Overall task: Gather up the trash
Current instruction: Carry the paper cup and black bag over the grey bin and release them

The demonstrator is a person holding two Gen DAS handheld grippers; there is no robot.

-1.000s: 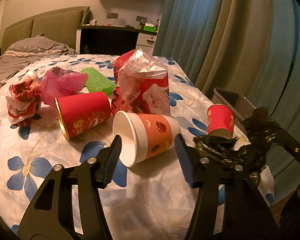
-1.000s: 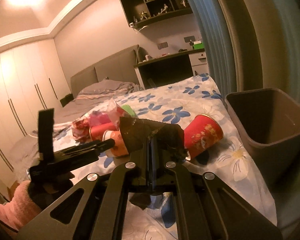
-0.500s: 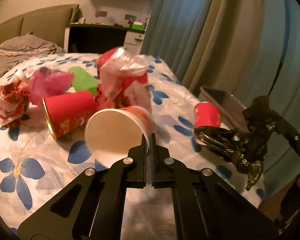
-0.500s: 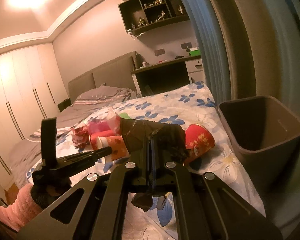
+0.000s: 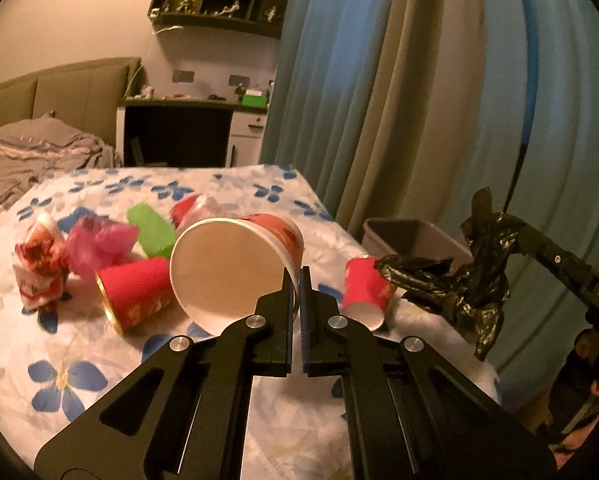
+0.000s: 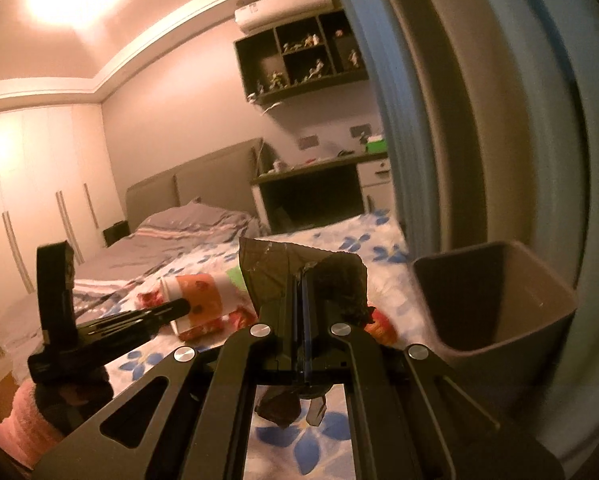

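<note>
Left gripper clamped on white paper cup's rim, cup lifted above floral bedspread, right gripper pinching crumpled black plastic bag, grey bin just right.

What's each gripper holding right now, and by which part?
Left gripper: white-lined paper cup, pinched at its rim wall. Right gripper: crumpled black bag, by a fold.
</note>
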